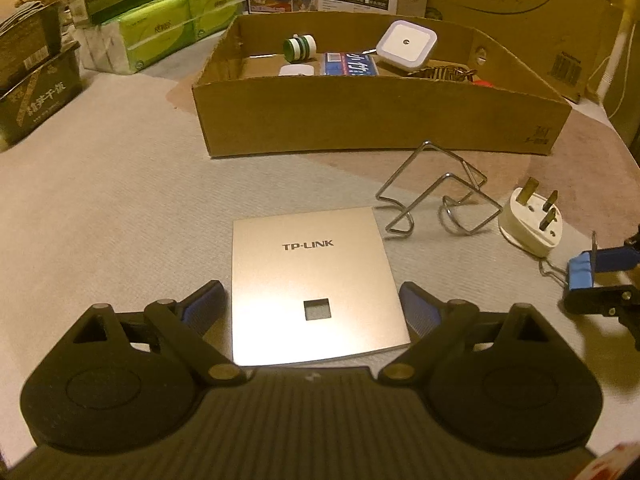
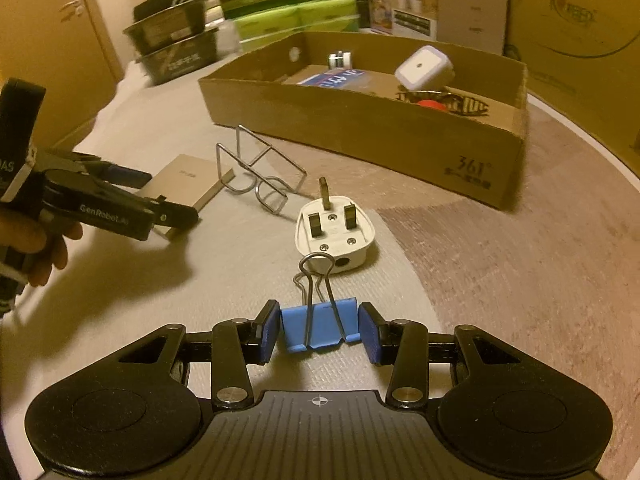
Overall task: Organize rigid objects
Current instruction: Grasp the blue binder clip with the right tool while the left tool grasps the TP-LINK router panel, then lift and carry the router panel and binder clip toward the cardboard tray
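Two grippers are working over the pale cloth (image 1: 120, 208). The right gripper (image 2: 319, 330) is clenching one blue binder clip (image 2: 320, 326) by its two ends, with both pads touching it; the clip's two wire handles are pointing forward, toward one white three-pin plug (image 2: 335, 232) that is lying pins up just beyond it. The left gripper (image 1: 312, 304) is standing released, its jaws wide on both sides of one silver square plate (image 1: 312, 280); the pads are not touching the plate's edges. The plate is lying flat and is carrying the word "TP-LINK" and one small square hole. One bent wire stand (image 1: 436, 196) is sitting between the plate and the plug, near both.

Behind these things one low cardboard box (image 1: 380, 120) is standing with its top open, and a strip of free cloth is staying between its front wall and the loose things. Inside it are one white square night light (image 1: 406, 44), one green and white roll (image 1: 300, 46) and one blue packet (image 1: 350, 66); the rest is half hidden. The box corner is reading "361°". In the right wrist view the left gripper's side is reading "GenRobot.AI".
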Motion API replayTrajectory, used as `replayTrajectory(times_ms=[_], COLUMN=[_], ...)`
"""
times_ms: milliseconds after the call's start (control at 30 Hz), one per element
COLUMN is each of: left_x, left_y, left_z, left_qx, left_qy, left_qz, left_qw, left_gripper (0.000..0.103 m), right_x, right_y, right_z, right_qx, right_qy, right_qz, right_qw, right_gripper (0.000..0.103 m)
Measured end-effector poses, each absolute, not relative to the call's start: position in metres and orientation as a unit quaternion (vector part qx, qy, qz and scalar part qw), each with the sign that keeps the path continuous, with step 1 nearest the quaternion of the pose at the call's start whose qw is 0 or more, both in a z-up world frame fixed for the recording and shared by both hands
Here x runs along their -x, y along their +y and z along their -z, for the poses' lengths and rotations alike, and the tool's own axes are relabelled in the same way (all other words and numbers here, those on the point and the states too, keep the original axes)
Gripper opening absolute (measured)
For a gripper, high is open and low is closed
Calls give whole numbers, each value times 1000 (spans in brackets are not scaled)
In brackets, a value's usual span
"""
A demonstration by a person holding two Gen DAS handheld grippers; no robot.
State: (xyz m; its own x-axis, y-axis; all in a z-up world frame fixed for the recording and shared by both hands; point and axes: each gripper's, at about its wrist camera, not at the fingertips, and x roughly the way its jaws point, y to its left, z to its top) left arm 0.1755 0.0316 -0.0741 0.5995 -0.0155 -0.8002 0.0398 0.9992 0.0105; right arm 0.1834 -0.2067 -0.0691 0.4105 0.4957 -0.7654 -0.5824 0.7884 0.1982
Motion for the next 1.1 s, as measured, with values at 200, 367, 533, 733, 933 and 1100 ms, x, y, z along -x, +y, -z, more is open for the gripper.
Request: replayTrajectory(times_ms=[200, 367, 533, 733, 933, 1100], left_x=[-152, -124, -109, -111, -110, -108], left_y=[29, 27, 27, 23, 19, 19], left_z=[70, 69, 71, 73, 74, 70], left_qx=[-25, -38, -38, -28, -28, -26], left_qy=[449, 446, 435, 423, 417, 423], left_qz=[27, 61, 60, 35, 18, 16], left_qw=[893, 892, 897, 905, 908, 905], left_gripper=[86, 86, 86, 87, 85, 84], right_x=[-173, -158, -149, -143, -143, -141], right_y=[-206, -203, -201, -199, -198, -199], right_z=[68, 67, 67, 66, 67, 64], right_qx=[31, 27, 18, 14, 21, 18], right_qy=[443, 443, 445, 444, 440, 438], right_qz=[-296, -290, -287, -283, -278, -274], right_qw=[846, 848, 848, 850, 854, 856], right_gripper=[43, 43, 43, 43, 43, 43])
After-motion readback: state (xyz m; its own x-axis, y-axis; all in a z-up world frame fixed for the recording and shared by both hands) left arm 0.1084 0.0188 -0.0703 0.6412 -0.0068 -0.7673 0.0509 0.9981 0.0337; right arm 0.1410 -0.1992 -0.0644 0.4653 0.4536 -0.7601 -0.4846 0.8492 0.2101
